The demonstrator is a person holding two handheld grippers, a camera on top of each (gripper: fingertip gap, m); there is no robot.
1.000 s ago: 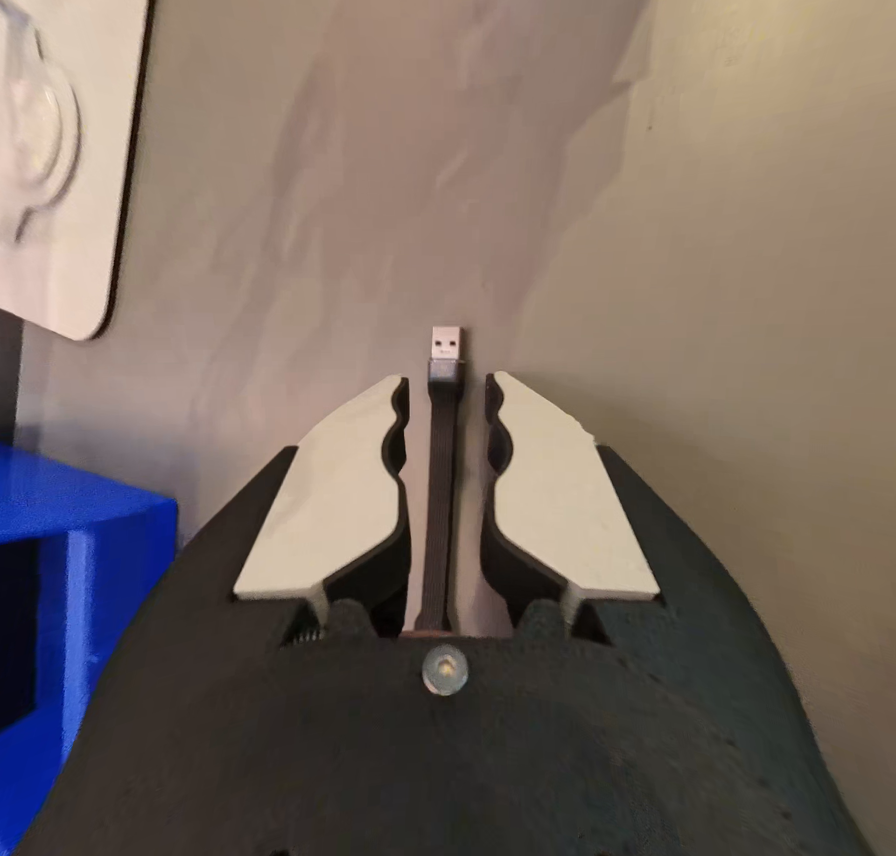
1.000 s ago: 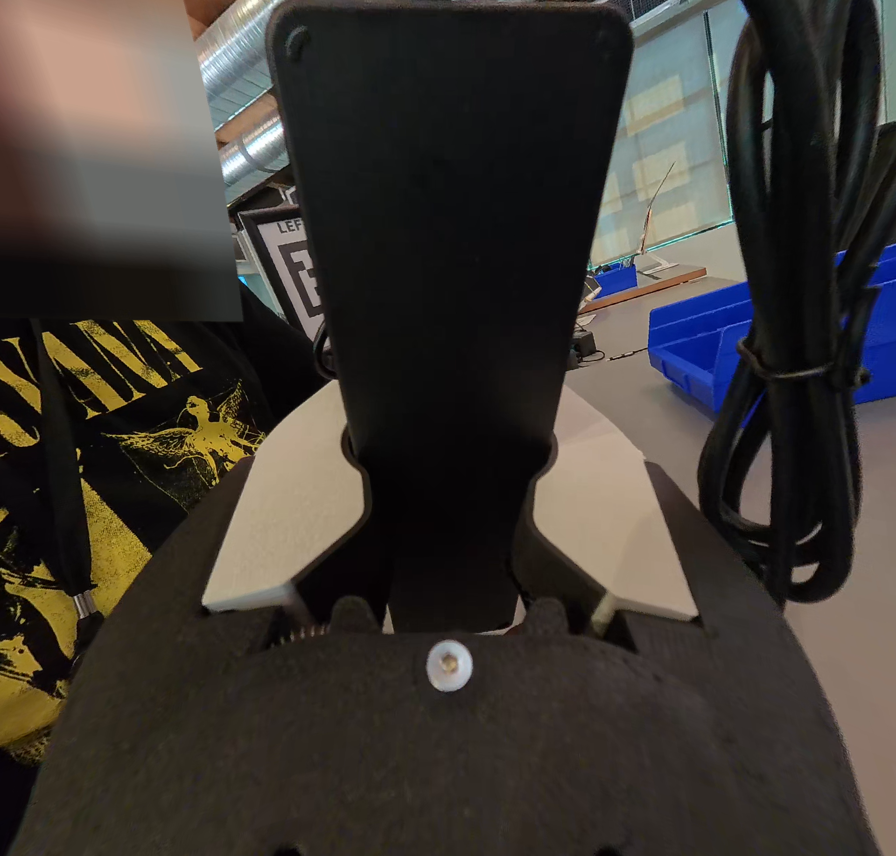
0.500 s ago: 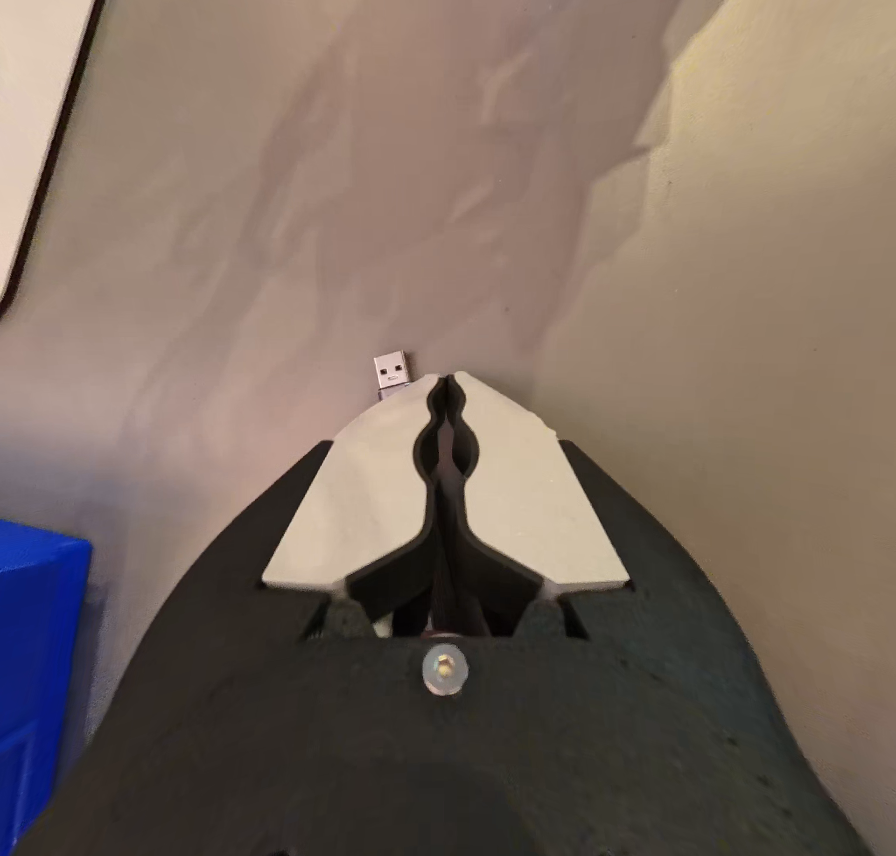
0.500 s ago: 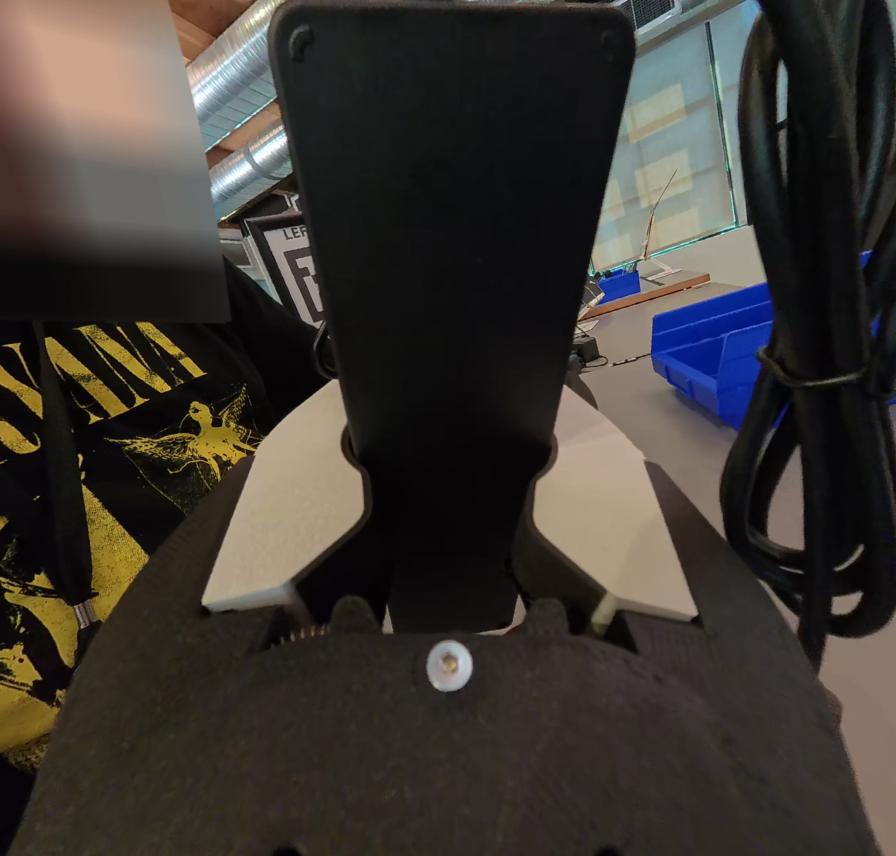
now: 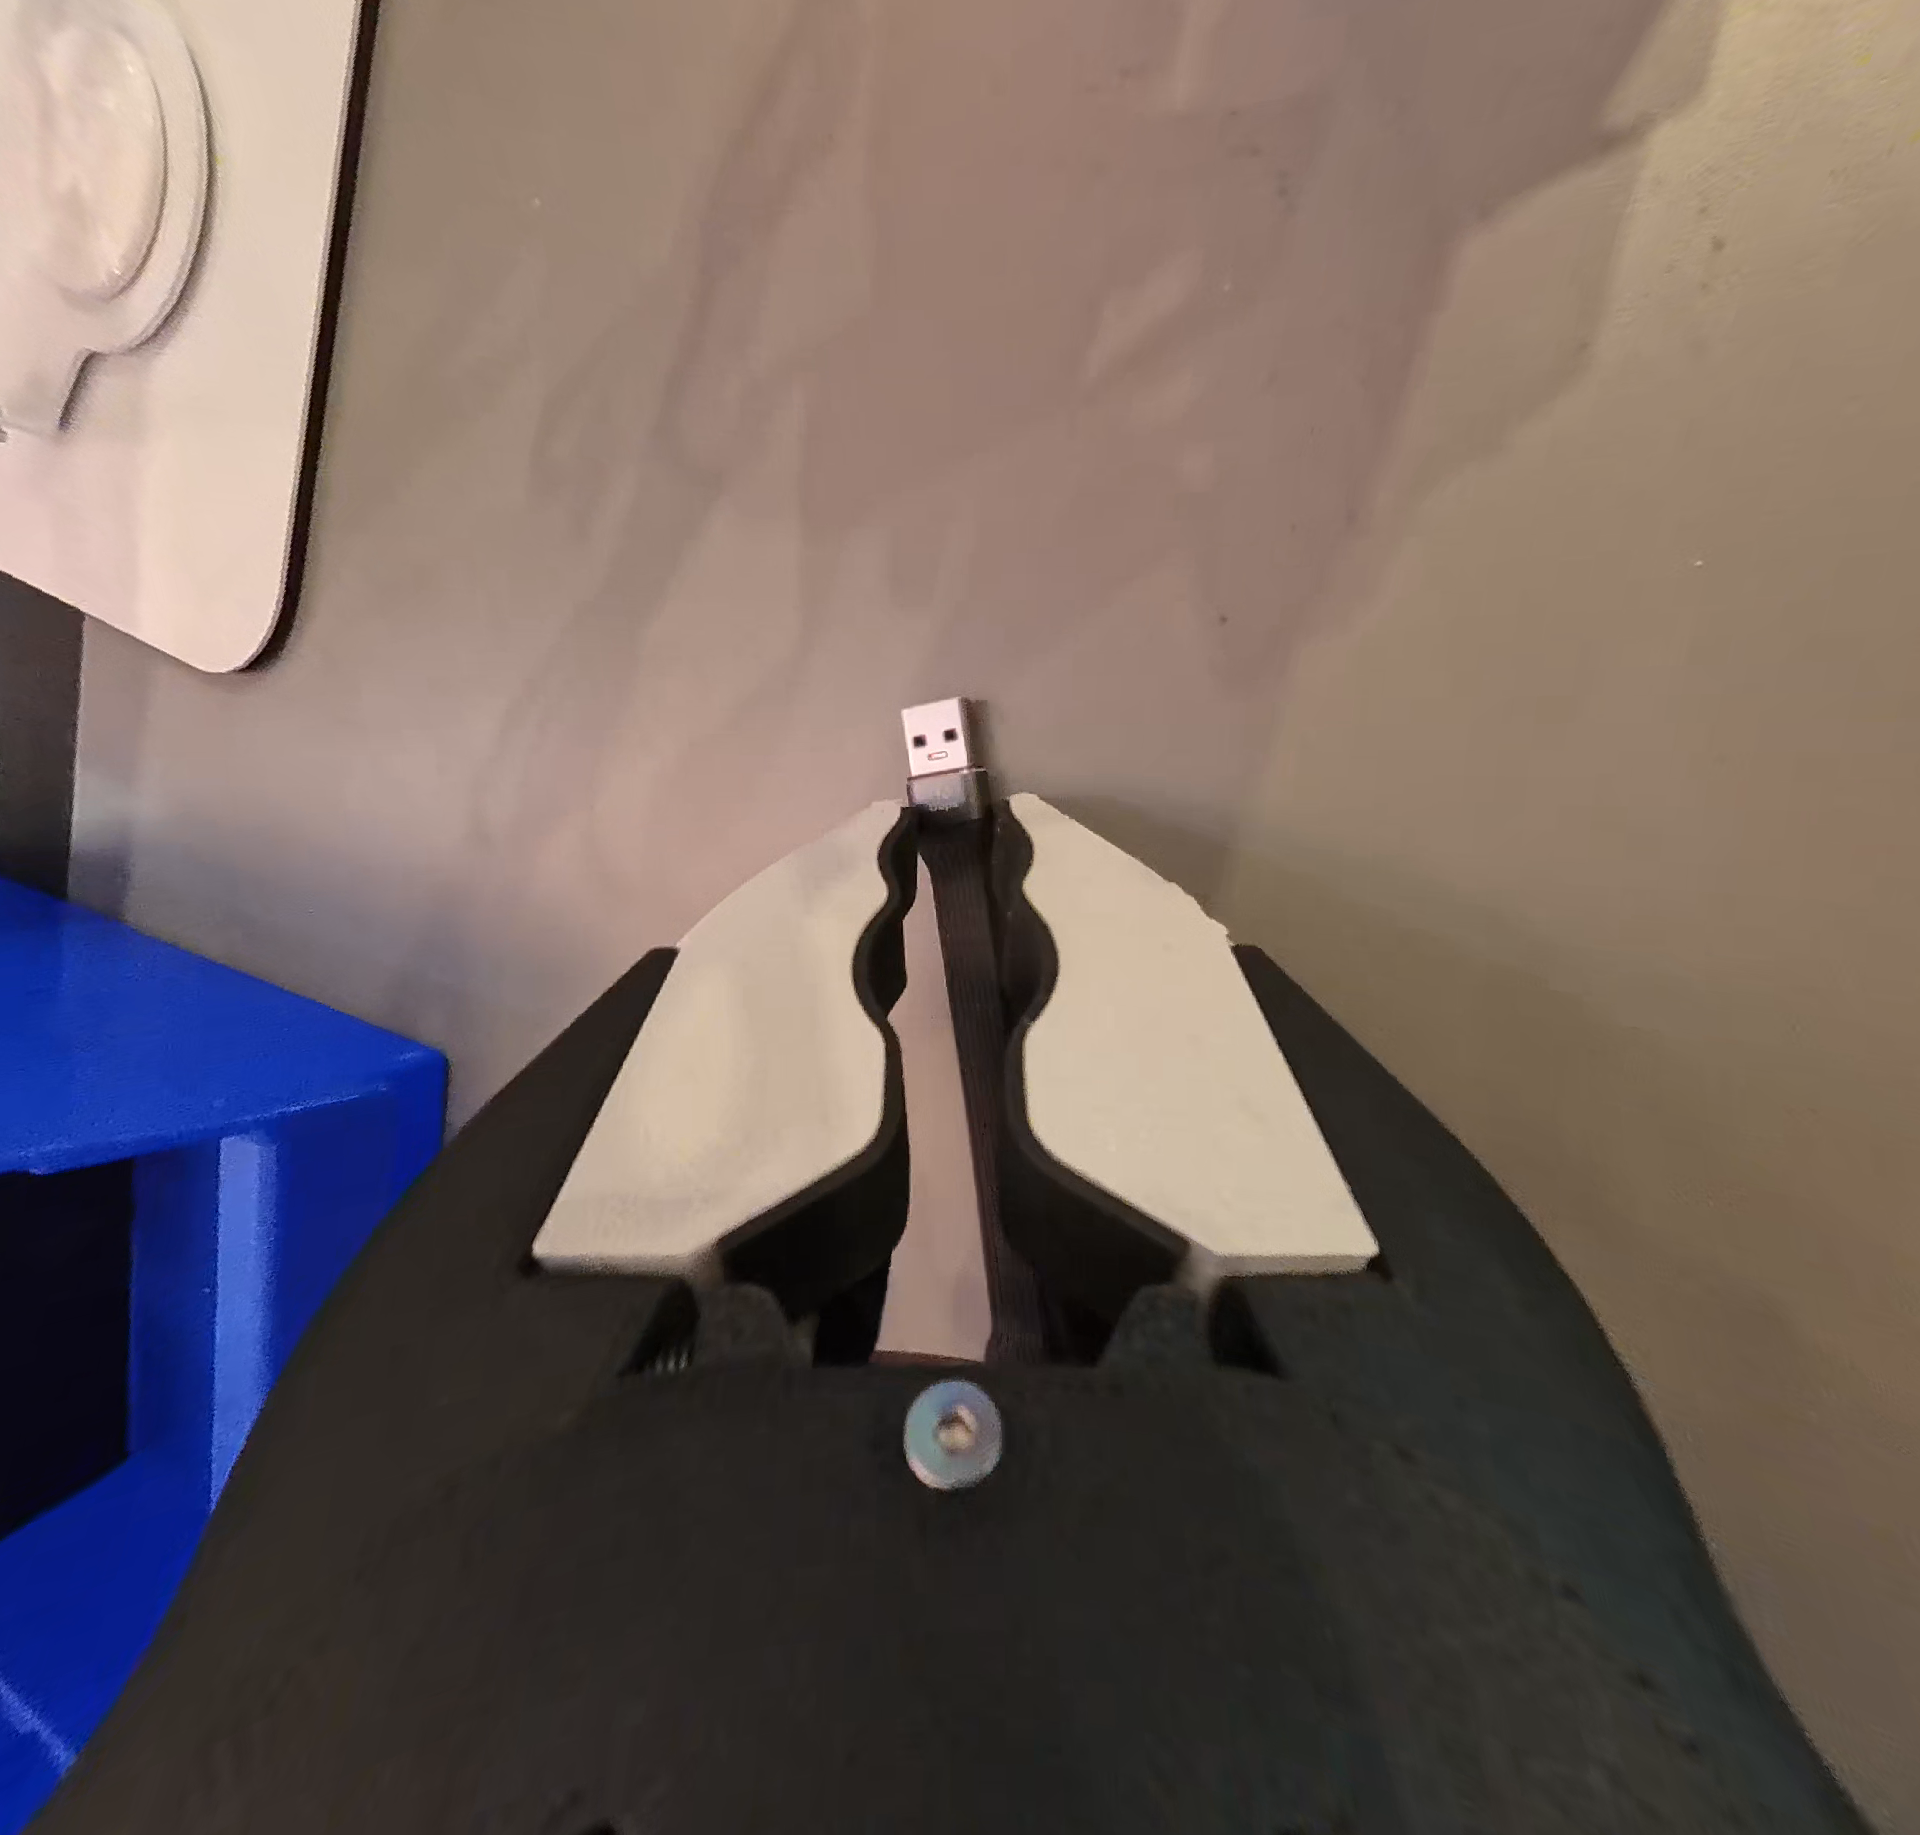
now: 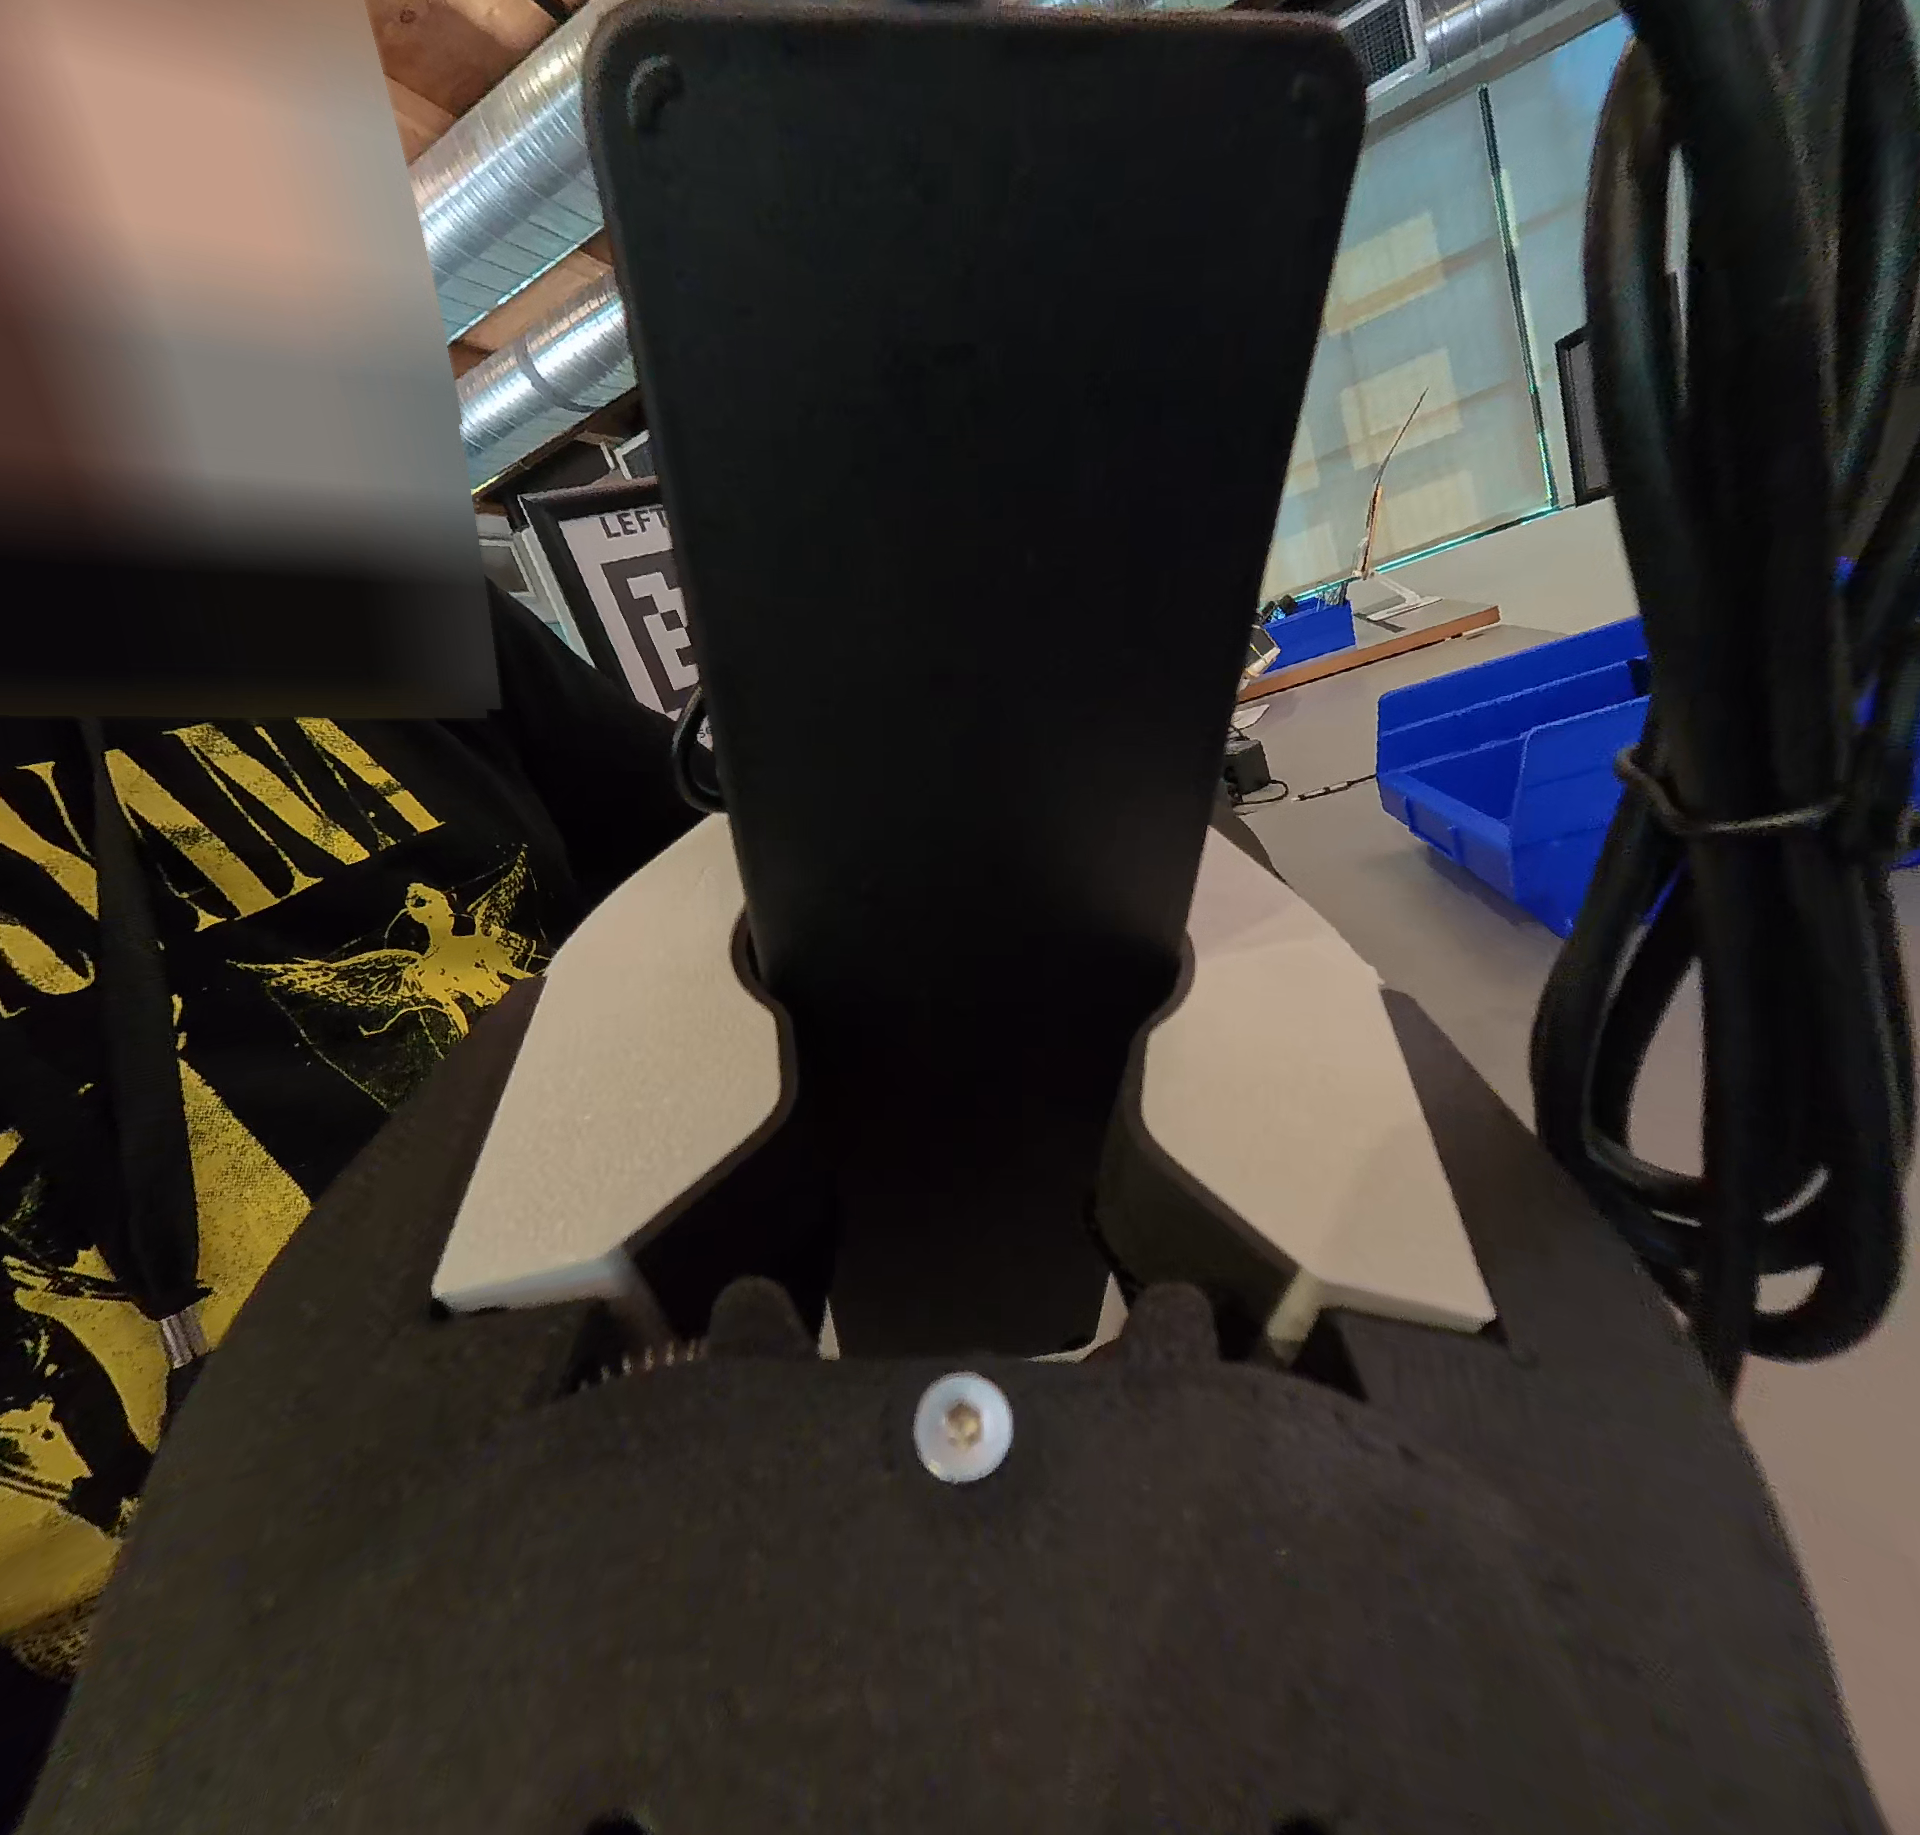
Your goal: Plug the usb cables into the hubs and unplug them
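Observation:
In the left wrist view my left gripper (image 5: 956, 809) is nearly closed, its tips pressed on the grey housing of a USB plug (image 5: 940, 746). The silver plug end sticks out past the tips over the grey table (image 5: 935, 331). The plug's flat black cable (image 5: 977, 1058) runs back between the fingers. In the right wrist view my right gripper (image 6: 966, 850) is shut on the narrow end of a wide black hub (image 6: 966, 435) and holds it raised. The hub hides most of what lies ahead.
A blue bin (image 5: 156, 1110) and a white board with a dark edge (image 5: 208, 331) lie left of the left gripper. In the right wrist view a tied bundle of black cable (image 6: 1745, 746) hangs at right before blue bins (image 6: 1538, 777). A person's black and yellow shirt (image 6: 260, 954) is at left. Tip to tip, the grippers are about 25 cm apart.
My left jaws stood open around the cable, then came together on air with the plug off to their left. They have come together once more, now on the plug. The right grasp is unchanged.

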